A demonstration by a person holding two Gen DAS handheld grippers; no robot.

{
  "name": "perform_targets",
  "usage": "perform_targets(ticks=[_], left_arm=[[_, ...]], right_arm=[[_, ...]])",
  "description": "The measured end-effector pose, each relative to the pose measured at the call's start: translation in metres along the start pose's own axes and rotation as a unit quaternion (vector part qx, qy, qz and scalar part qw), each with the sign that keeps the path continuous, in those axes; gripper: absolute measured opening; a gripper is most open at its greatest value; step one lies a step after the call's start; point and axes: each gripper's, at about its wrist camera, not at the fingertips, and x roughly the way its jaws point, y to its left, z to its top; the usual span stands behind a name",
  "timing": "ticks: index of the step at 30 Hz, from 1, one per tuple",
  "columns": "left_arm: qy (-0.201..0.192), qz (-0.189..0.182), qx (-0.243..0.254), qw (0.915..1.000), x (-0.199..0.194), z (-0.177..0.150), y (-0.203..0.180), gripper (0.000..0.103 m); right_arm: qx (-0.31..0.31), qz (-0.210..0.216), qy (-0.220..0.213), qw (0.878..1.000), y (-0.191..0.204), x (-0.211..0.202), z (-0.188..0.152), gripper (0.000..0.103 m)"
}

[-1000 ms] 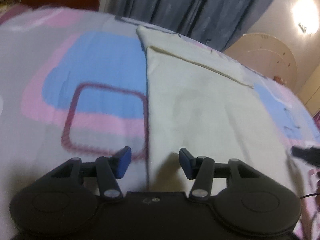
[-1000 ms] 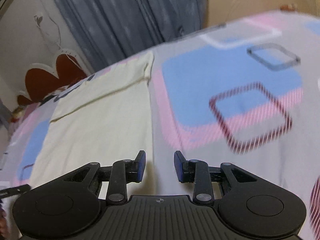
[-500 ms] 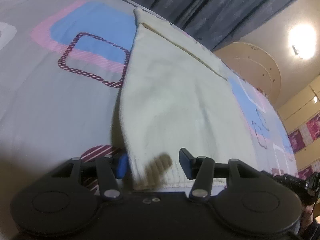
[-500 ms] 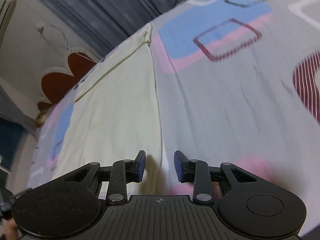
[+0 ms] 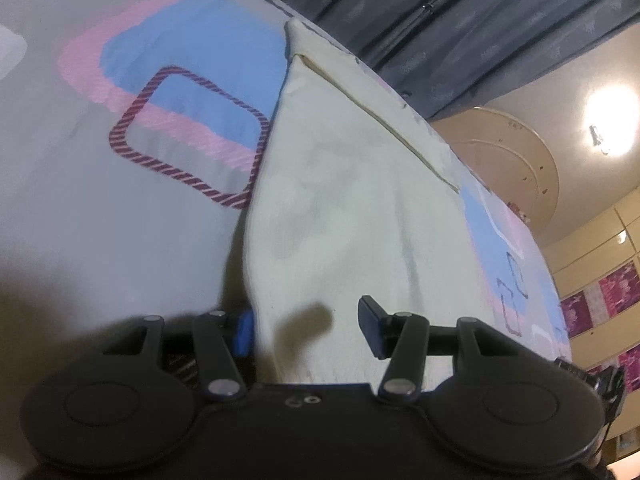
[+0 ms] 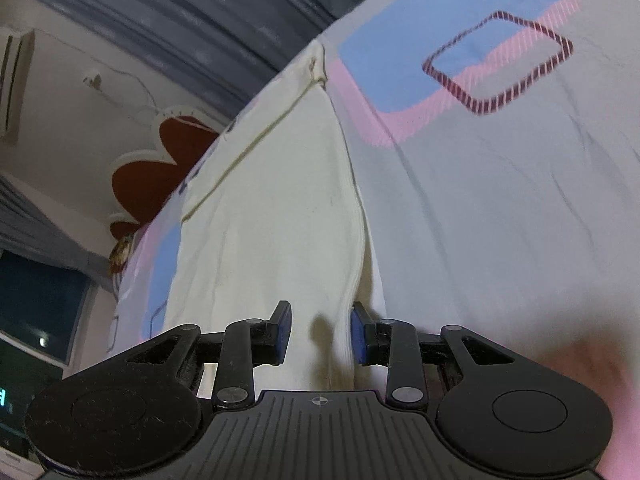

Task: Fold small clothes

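Observation:
A cream folded garment (image 5: 352, 200) lies flat on the patterned bed sheet (image 5: 120, 220); it also shows in the right wrist view (image 6: 280, 216). My left gripper (image 5: 308, 330) is open, low over the garment's near left corner, with the cloth edge between its blue fingertips (image 5: 370, 326). My right gripper (image 6: 320, 334) is open at the garment's near right corner, and the layered cloth edge stands between its fingertips (image 6: 360, 336). Neither is closed on the cloth.
The sheet (image 6: 500, 200) is grey with blue, pink and striped squares. Dark blue curtains (image 5: 460, 20) hang beyond the bed. A headboard (image 5: 508, 160) and wardrobe (image 5: 600, 280) stand to the right. A red flower wall decoration (image 6: 160, 168) shows on the left.
Both grippers have drawn back and dropped to the garment's near edge. The near corners now sit between the open fingers, where before the grippers hovered over the middle of the cloth.

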Motion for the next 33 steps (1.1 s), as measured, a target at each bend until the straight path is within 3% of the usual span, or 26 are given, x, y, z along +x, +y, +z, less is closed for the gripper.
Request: perform_targets(ticks=[6,12,15,17,21,23,25,29,31,33], left_arm=[[0.001,-0.011,-0.007,0.9999,0.001,0.000,0.004,0.049],[0.006,-0.005,0.036,0.9993,-0.001,-0.008,-0.004,0.049],[0.002,-0.007,0.024,0.9997,0.000,-0.007,-0.005,0.049],[-0.003,-0.008,0.025,0.9997,-0.001,-0.008,-0.004,0.049],[-0.015,-0.005,0.028,0.9995,-0.003,-0.015,-0.004,0.050],[-0.020,-0.001,0.023,0.9995,-0.003,-0.016,-0.004,0.047],[-0.024,0.011,0.016,0.9995,-0.002,-0.015,-0.003,0.038],[-0.028,0.013,0.011,0.9995,-0.002,-0.014,-0.007,0.035],[-0.032,-0.003,0.010,0.9994,-0.007,-0.014,-0.006,0.002],[-0.056,-0.029,-0.005,0.9980,-0.019,-0.015,-0.003,0.002]], right_arm=[[0.012,0.013,0.023,1.000,-0.009,0.010,0.003,0.031],[-0.012,0.035,0.049,0.998,-0.006,0.009,-0.014,0.031],[-0.009,0.040,0.048,0.998,-0.008,0.009,-0.014,0.030],[-0.014,0.037,0.050,0.998,-0.008,0.008,-0.013,0.005],[-0.031,0.033,0.050,0.998,-0.007,0.005,-0.011,0.005],[-0.038,0.028,0.055,0.997,-0.003,0.006,-0.011,0.005],[-0.042,0.020,0.061,0.997,-0.001,0.009,-0.011,0.006],[-0.059,0.005,0.068,0.996,0.005,0.013,-0.010,0.005],[-0.081,0.008,0.062,0.995,0.012,0.008,-0.010,0.003],[-0.095,0.021,0.043,0.994,0.020,-0.005,-0.009,0.003]])
